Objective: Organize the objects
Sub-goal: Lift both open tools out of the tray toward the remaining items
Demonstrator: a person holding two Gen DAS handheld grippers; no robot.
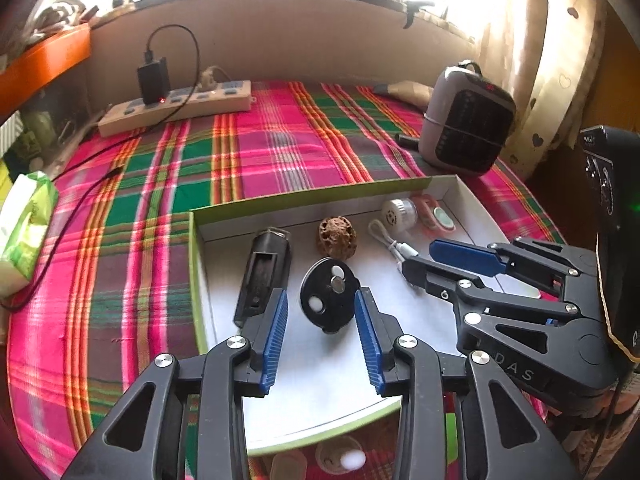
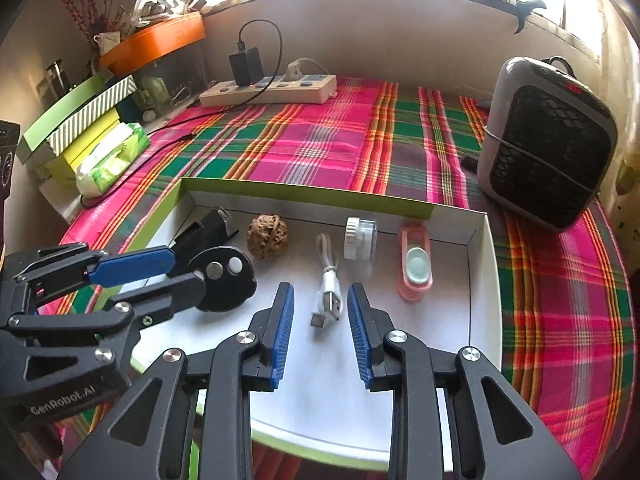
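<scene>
A shallow green-edged box (image 1: 280, 200) (image 2: 304, 192) lies on the plaid cloth. Inside lie a black rectangular device (image 1: 262, 272) (image 2: 204, 232), a black round disc (image 1: 330, 296) (image 2: 226, 280), a walnut (image 1: 337, 236) (image 2: 267, 236), a white USB cable (image 1: 390, 246) (image 2: 330, 284), a small clear jar (image 1: 398, 212) (image 2: 360, 238) and a pink case (image 1: 436, 216) (image 2: 416, 264). My left gripper (image 1: 322, 300) (image 2: 184, 270) is open, its fingers on either side of the disc. My right gripper (image 2: 320, 292) (image 1: 418, 258) is open and empty, its fingers on either side of the cable's plug end.
A power strip (image 1: 176, 106) (image 2: 272, 90) with a black charger sits at the back. A grey heater (image 1: 468, 120) (image 2: 548, 144) stands at the right. A tissue pack (image 1: 26, 224) (image 2: 112, 158) and stacked boxes (image 2: 76, 120) lie at the left.
</scene>
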